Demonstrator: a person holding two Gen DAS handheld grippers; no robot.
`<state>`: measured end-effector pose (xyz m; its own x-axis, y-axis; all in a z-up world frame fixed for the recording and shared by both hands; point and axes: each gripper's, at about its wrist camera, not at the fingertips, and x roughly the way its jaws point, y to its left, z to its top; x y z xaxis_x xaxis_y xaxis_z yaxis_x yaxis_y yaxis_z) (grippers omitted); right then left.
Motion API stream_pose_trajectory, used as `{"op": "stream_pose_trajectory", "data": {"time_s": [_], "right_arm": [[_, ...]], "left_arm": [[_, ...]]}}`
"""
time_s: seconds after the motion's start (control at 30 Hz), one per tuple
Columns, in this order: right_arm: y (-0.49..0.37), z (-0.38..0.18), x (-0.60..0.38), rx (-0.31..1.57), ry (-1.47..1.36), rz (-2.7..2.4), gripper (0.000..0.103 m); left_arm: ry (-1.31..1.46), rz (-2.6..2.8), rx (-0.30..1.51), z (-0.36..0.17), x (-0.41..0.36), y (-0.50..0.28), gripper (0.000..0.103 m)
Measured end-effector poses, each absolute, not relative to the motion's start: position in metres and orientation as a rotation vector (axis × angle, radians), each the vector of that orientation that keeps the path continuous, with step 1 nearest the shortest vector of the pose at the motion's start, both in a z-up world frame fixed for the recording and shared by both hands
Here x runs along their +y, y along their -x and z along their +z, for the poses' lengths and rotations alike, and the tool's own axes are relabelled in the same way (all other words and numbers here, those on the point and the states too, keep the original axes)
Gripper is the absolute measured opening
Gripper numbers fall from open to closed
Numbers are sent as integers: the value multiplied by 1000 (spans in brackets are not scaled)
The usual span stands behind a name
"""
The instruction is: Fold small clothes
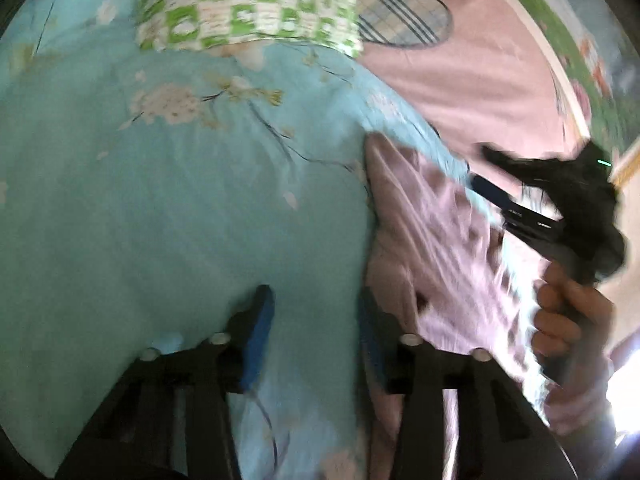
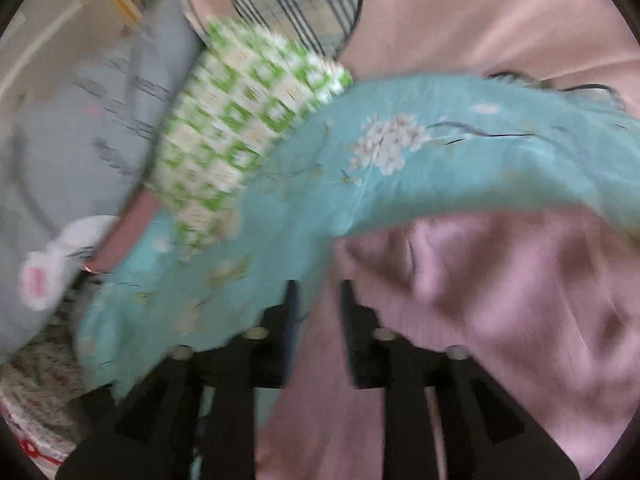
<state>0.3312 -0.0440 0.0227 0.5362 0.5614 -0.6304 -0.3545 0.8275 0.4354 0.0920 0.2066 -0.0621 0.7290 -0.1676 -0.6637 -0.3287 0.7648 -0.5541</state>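
My left tool (image 1: pixel 316 336) stands spread over the turquoise flowered cloth (image 1: pixel 180 184), gripping nothing. My right tool (image 2: pixel 318 312) is spread too, the lilac garment (image 2: pixel 500 300) beside it, unpinched. Beyond, a green-checked folded piece (image 2: pixel 248 120) lies on the turquoise cloth, then the pink bedsheet (image 2: pixel 480 16) with its plaid heart (image 1: pixel 400 12). Blur leaves no writing readable.

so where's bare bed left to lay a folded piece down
Bare pink sheet lies beyond the blue flowered cloth, right of the plaid heart. It is crowded nearer: the green checked cloth, blue cloth and lilac garment overlap.
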Motion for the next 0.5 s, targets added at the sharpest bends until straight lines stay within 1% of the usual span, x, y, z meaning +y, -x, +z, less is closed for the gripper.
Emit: {"op": "stream_pose_trajectory", "data": {"time_s": [0.03,0.07,0.17,0.33,0.5], "right_arm": [[-300,30,-60,804,-295,550,61],[-278,33,-70,773,-314,554,63],[-209,37,-103,735,-347,516,63],[-118,22,-148,713,-437,426,63],[-63,7,-174,723,-445,354,63]], "left_arm": [[685,98,773,-56,200,-87,64],[652,88,788,-49,189,-80,68],[602,15,830,-37,161,-64,68],[459,-64,932,-31,108,-32,71],[359,-146,1029,-31,61,-7,71]]}}
